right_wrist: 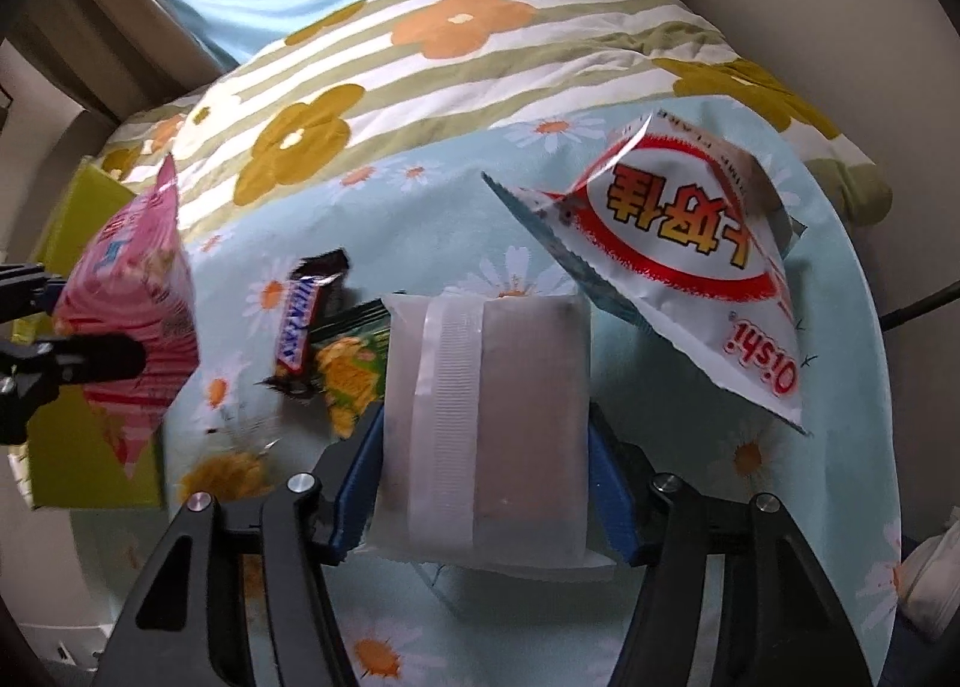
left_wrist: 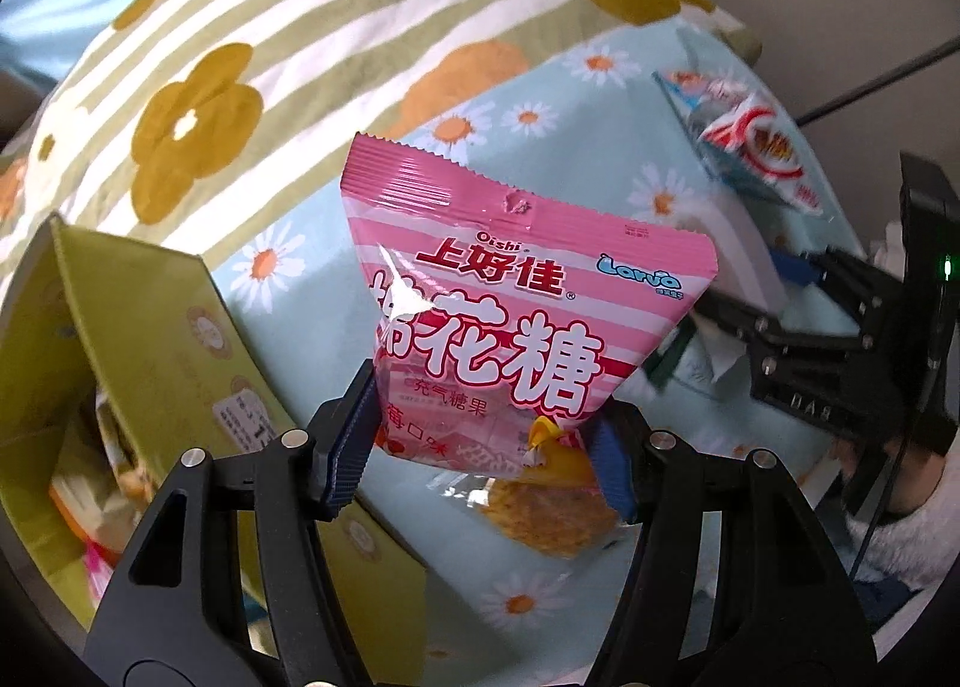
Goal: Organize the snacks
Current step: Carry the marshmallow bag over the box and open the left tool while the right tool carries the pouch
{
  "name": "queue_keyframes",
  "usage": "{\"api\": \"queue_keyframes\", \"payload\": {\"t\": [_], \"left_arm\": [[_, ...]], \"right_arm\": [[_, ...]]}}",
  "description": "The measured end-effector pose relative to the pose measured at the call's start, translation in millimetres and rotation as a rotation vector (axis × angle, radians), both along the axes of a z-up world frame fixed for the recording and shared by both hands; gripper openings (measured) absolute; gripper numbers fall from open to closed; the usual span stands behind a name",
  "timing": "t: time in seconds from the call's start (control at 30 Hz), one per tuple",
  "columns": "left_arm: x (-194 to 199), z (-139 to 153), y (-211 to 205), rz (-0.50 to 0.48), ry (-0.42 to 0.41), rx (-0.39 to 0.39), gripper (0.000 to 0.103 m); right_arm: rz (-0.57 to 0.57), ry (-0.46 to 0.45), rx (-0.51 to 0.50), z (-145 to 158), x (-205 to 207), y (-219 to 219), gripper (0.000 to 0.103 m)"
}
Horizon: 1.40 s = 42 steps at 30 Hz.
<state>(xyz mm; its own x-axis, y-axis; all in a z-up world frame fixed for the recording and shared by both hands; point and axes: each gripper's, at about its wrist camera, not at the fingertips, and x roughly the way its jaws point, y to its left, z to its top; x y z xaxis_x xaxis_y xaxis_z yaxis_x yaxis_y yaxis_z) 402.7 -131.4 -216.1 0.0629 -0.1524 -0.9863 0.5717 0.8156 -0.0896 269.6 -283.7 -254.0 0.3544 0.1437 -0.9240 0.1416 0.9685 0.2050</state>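
My left gripper (left_wrist: 483, 453) is shut on the lower end of a pink marshmallow bag (left_wrist: 510, 315), which hangs above the daisy-print sheet (left_wrist: 540, 105). From the right wrist view the same pink bag (right_wrist: 132, 327) shows at the left, over the green box, in the left gripper (right_wrist: 66, 321). My right gripper (right_wrist: 483, 501) has its blue pads pressed on both sides of a white frosted packet (right_wrist: 498, 417). That packet (left_wrist: 744, 249) and the right gripper (left_wrist: 756, 297) also appear at the right of the left wrist view.
An open green cardboard box (left_wrist: 150, 315) with snacks inside stands at the left. On the sheet lie a white-and-red Oishi bag (right_wrist: 678, 249), a Snickers bar (right_wrist: 300, 327), a green packet (right_wrist: 354, 369) and an orange snack packet (left_wrist: 552, 513). A flowered striped quilt (right_wrist: 456, 63) lies behind.
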Motion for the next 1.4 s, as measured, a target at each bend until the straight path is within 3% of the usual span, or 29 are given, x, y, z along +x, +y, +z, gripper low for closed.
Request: {"api": "queue_keyframes", "payload": {"t": [0.3,0.53,0.8,1.07,1.4], "left_arm": [[-28,45,17,0.164,-0.069,-0.108,0.059],[-58,90,76,0.43,-0.164,-0.204,0.059],[-84,120,164,0.622,-0.271,-0.192,0.059],[-83,122,268,0.705,-0.302,-0.176,0.059],[-63,86,354,0.714,-0.243,-0.181,0.06]], "right_arm": [[0.105,-0.119,0.023,62,-16,13,0.058],[0.275,-0.239,0.027,118,-14,42,0.058],[0.428,-0.321,0.081,152,-6,112,0.058],[0.48,-0.348,0.104,161,1,193,0.058],[0.409,-0.299,0.107,144,9,266,0.058]]}}
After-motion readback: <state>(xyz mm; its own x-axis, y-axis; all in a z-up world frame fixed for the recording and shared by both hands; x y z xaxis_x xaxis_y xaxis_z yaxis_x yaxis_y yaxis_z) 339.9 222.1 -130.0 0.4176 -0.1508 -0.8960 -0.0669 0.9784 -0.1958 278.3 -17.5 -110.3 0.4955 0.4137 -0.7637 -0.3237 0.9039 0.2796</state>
